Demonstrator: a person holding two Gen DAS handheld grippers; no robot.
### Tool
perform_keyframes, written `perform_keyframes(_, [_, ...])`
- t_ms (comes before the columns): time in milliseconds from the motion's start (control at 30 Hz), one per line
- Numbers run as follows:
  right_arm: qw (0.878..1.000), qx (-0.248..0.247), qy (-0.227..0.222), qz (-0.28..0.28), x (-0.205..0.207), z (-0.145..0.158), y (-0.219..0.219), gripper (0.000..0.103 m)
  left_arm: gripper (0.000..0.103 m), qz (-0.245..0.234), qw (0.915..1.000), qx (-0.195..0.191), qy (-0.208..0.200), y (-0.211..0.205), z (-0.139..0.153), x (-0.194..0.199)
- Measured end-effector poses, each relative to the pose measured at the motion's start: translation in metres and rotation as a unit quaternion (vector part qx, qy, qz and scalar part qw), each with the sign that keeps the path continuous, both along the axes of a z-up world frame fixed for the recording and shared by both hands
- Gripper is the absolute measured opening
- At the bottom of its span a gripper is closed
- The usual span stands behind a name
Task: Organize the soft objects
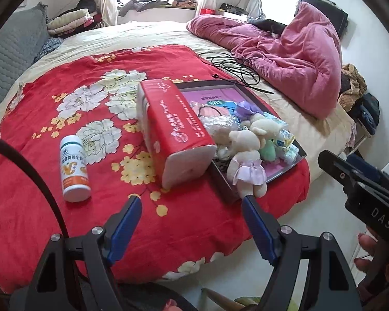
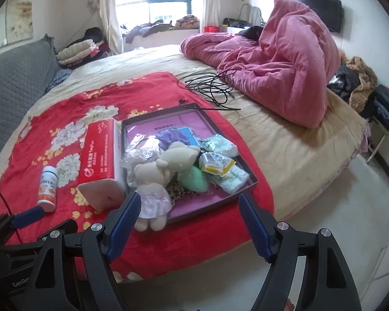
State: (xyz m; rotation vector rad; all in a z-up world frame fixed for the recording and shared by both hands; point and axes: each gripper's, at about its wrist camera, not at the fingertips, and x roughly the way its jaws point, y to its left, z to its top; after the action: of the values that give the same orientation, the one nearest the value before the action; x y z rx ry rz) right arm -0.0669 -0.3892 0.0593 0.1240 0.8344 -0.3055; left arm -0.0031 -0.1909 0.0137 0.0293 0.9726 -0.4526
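Note:
A shallow dark tray (image 2: 215, 202) with a pink lining lies on the red floral blanket (image 1: 64, 119). It holds two cream plush bears, one in a lilac dress (image 2: 153, 181) hanging over the near rim. A green soft toy (image 2: 193, 180), a purple one (image 2: 171, 136), crinkled plastic and several small tissue packs (image 2: 216, 164) are there too. A red tissue pack (image 1: 173, 129) lies against the tray's left side. A white bottle (image 1: 74, 168) lies further left. My left gripper (image 1: 191, 198) and right gripper (image 2: 188, 195) both stand open and hold nothing, short of the bed's near edge.
A crumpled pink duvet (image 2: 280, 72) fills the bed's far right. Black cables (image 2: 210, 85) lie between it and the tray. A grey headboard (image 1: 10, 51) runs along the left. Folded clothes sit by the window. White floor lies below the bed's near edge.

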Motion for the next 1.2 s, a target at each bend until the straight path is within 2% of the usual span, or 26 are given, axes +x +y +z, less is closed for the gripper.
perform_keyframes(367, [0.999, -0.035, 0.008, -0.024, -0.016, -0.005, 0.025, 0.079, 0.079, 0.006, 0.9999, 0.002, -0.008, 0.015, 0.008, -0.007])
perform_keyframes(667, [0.999, -0.031, 0.003, -0.039, -0.036, -0.009, 0.032, 0.079, 0.079, 0.007, 0.9999, 0.013, -0.008, 0.019, 0.006, -0.015])
perform_keyframes(1200, [0.998, -0.027, 0.001, -0.051, -0.049, -0.013, 0.032, 0.079, 0.079, -0.003, 0.9997, 0.024, -0.004, 0.010, -0.003, -0.025])
